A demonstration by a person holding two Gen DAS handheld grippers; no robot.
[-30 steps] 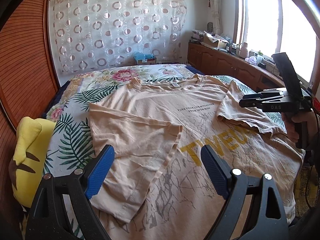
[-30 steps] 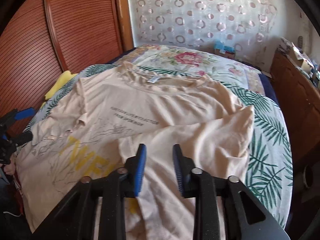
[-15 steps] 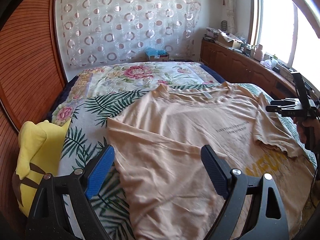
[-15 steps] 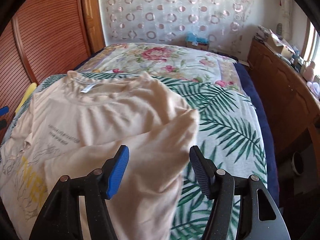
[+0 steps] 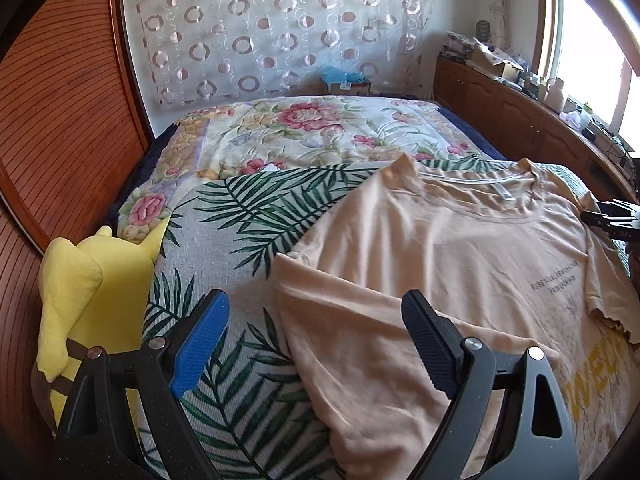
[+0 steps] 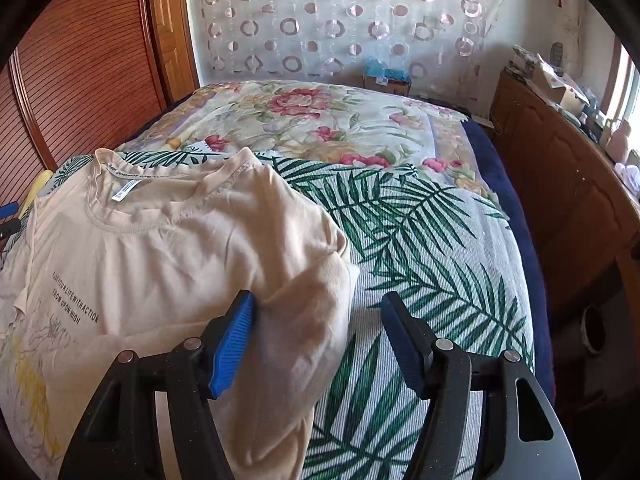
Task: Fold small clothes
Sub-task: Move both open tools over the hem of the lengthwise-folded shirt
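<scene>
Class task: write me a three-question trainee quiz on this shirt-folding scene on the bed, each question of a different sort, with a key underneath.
1. True or false: the left gripper is clamped on the peach T-shirt.
2. Multiple choice: what sits at the bed's edge beside the left gripper? A) a yellow plush toy B) a red pillow C) a laptop
3. Fill in: in the right wrist view, the shirt's folded-over side lies between the open pads of the ____ gripper.

Key: 1 false, its jaws stand wide apart above the leaf-print bedspread and the shirt's edge; 2 A; 3 right.
</scene>
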